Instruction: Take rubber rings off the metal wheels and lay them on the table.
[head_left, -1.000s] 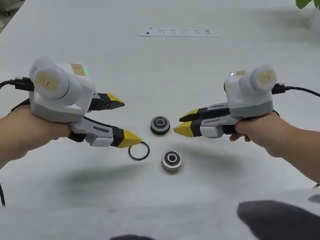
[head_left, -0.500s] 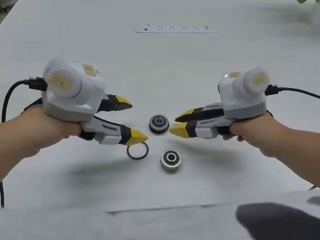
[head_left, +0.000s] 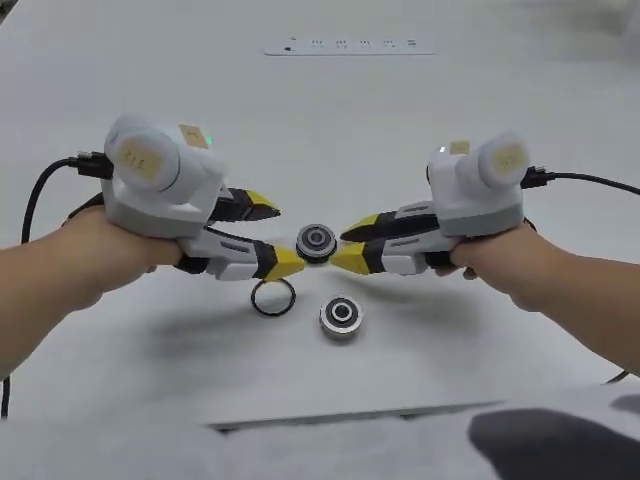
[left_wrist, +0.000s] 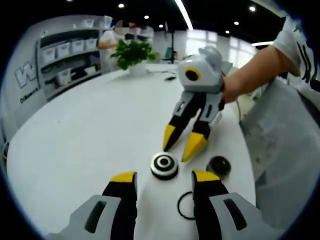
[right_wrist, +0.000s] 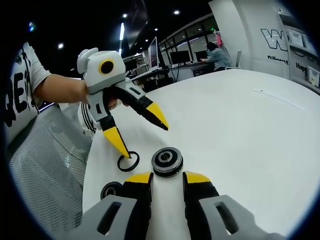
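Both grippers are meeting nose to nose in the middle of the head view, and the reason is sitting right between them: a metal wheel (head_left: 316, 241) is lying flat on the white table (head_left: 450, 110), with a dark band around its rim that I'm reading as the rubber ring yet to come off. The left gripper (head_left: 280, 237) is coming in from the left of the frame with its jaws spread wide, one tip above the wheel and one just below it, so it looks to be bracketing the wheel rather than gripping it. In the left gripper view the wheel (left_wrist: 164, 165) is sitting just ahead of the gap between those parted jaws, not touching either. The right gripper (head_left: 340, 247) is pointing in from the right with its jaws only slightly apart, tips just beside the wheel's edge; that narrow stance suits picking at a thin ring. In the right gripper view the wheel (right_wrist: 167, 161) is lying just beyond the two yellow tips, with nothing clamped. Lower in the head view, a loose rubber ring (head_left: 273, 297) is lying flat on the table beside a second wheel (head_left: 341, 315) whose rim looks silvery, so I'm judging that one done
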